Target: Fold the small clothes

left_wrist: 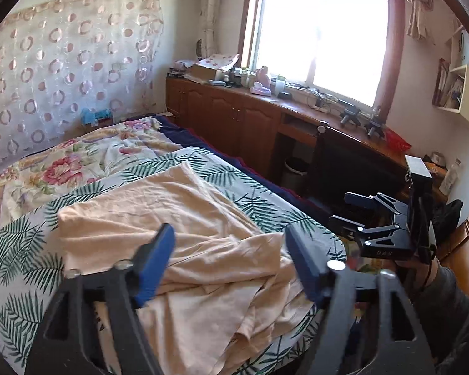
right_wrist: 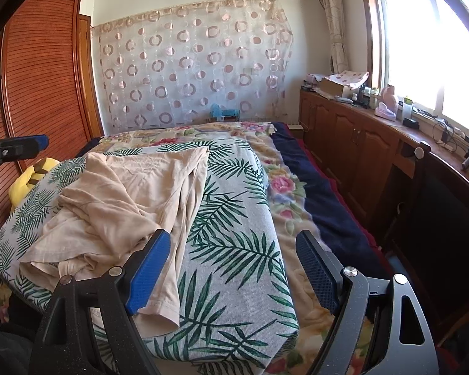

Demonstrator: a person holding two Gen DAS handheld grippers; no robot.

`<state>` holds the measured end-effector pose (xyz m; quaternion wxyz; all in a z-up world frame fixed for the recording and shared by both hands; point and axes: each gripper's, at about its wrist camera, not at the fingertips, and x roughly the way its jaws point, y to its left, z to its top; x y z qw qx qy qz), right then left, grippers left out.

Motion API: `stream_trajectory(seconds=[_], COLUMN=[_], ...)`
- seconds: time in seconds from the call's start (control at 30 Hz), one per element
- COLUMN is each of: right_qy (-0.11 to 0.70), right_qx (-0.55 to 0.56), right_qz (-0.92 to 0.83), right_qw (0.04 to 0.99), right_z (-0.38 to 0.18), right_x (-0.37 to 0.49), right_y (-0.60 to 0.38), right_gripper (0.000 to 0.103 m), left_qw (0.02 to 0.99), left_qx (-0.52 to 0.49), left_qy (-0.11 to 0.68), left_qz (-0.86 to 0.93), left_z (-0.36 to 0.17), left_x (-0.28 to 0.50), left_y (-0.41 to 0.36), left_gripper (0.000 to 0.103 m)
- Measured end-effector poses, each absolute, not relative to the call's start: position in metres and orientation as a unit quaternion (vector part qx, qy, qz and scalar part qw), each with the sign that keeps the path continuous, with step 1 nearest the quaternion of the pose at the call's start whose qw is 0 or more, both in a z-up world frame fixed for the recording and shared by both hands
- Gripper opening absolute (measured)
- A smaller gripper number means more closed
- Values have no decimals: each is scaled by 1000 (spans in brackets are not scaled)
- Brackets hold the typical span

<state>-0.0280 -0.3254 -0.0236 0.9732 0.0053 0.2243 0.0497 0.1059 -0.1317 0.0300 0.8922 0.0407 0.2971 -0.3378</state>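
Pale peach cotton garment (left_wrist: 184, 234) lies loosely heaped on the grey palm-leaf printed cover (left_wrist: 22, 250) at the near end of the bed, part flat, part bunched in folds toward the near edge. Left gripper (left_wrist: 231, 262) hangs above it with jaws spread wide and nothing between the blue pads; the cloth shows through the gap, straight ahead and just below, so this gripper looks the nearer of the two. Right gripper (right_wrist: 234, 268) is likewise spread and empty, but poised over bare leaf-print cover; from its view the garment (right_wrist: 125, 206) lies off to the left, with only one hanging hemmed edge reaching past its left finger (right_wrist: 147, 272). Whether that edge touches the finger cannot be told. In the right wrist view the garment's long axis seems to run from the near left corner of the cover toward the far middle, slanting away from both grippers. Judgement: no fold is finished yet; the next move likely calls for the right gripper to shift leftward to reach a corner, while the left drops onto the bunched near portion. Floral quilt (right_wrist: 284, 193) and dark blue blanket (right_wrist: 328, 206) lie beyond, to the right.
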Motion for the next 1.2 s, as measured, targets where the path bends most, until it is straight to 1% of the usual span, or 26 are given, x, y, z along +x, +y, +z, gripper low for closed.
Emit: stream_trajectory(seconds=[0.17,0.37,0.57,0.87,0.9,1.03,1.07,1.1,1.13,1.2], right_qy=[227,231,239,264,267,289,295,301,308,316], right_qx=[-1,-25,-66,-127,-131,-147,-149,-152,-154,-160], right_qz=[64,95,144,237,245,279,285,291,296,298], right_qw=[972,968,958,926,923,904,900,895,891,886], right_z=[-19,-10,-1,6,6,4,3,1,-1,-4], right_x=[-16,3,34,83,88,115,123,131,138,151], right_y=[-323,-295,-246,-154,-144,-105,-100,-92,-84,-71], right_gripper=[84,84,84,84,82,80,79,74,73,73], left_qw=[910,922,930,936,936,939,939,940,941,942], left_qx=[30,17,4,-15,-16,-23,-25,-26,-27,-28], left_qy=[295,308,319,319,319,315,315,314,312,310], left_qz=[-290,-235,-181,-149,-146,-136,-134,-133,-130,-126], left_z=[19,-6,-24,-35,-35,-36,-35,-35,-35,-34], left_x=[105,107,111,104,103,99,98,97,96,94], left_y=[-93,-43,-2,34,38,53,56,60,62,67], left_gripper=[79,79,79,79,79,79,79,79,79,79])
